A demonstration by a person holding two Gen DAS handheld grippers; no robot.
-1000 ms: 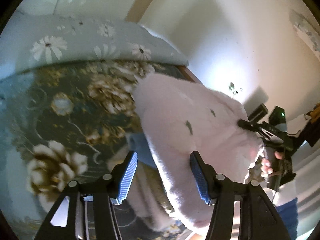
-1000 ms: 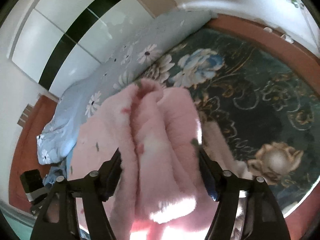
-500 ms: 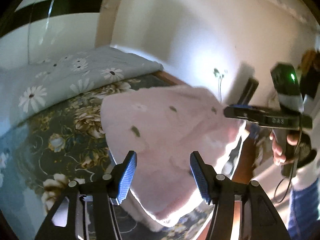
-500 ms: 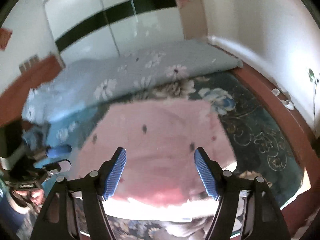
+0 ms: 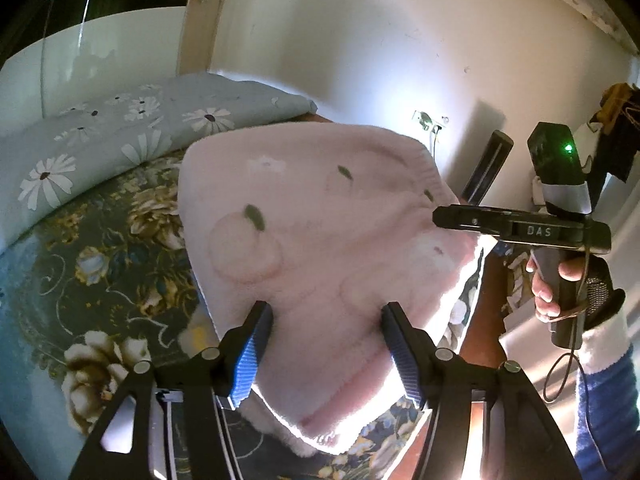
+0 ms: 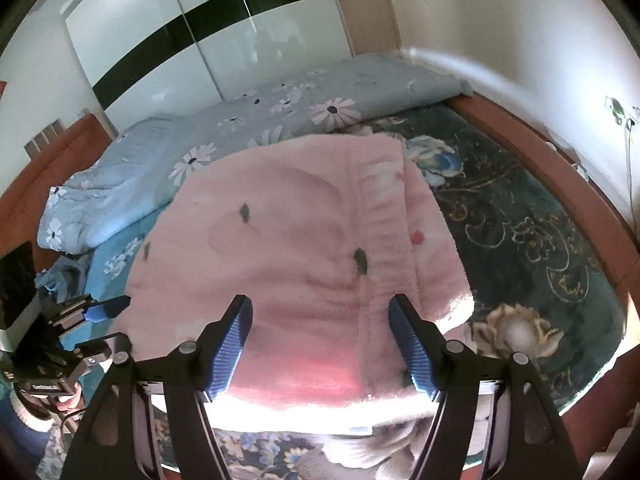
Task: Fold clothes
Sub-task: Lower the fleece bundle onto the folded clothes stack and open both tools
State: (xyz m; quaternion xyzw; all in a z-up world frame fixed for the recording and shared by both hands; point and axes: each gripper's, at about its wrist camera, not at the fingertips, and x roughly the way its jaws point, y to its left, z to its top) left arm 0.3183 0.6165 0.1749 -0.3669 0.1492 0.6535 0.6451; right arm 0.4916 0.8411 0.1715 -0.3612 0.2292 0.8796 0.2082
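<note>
While the garment [image 5: 320,240] hangs spread above the bed [image 6: 520,220], it fills the view straight ahead of both pairs of jaws, so neither hand has to reach for it. The left gripper [image 5: 326,316] has its jaws standing well apart, with pink fleece running across the whole gap and down past both pads. The right gripper [image 6: 320,308] looks the same: wide jaws, cloth from pad to pad. I cannot tell whether either pair really pinches the fleece or whether it merely passes between them.

Seen from the left wrist, the right gripper's tip meets the garment's right edge, just below the ribbed band [image 6: 380,216]. Seen from the right wrist, the left gripper sits at the opposite, left edge. So the cloth spans sideways between the two hands, and the band runs away from the right jaws toward the far edge.

In my judgement the fold turns on that span. The band side is nearer the right hand [image 5: 548,284], so bringing one edge across to the other would halve the garment along the band's line.
</note>
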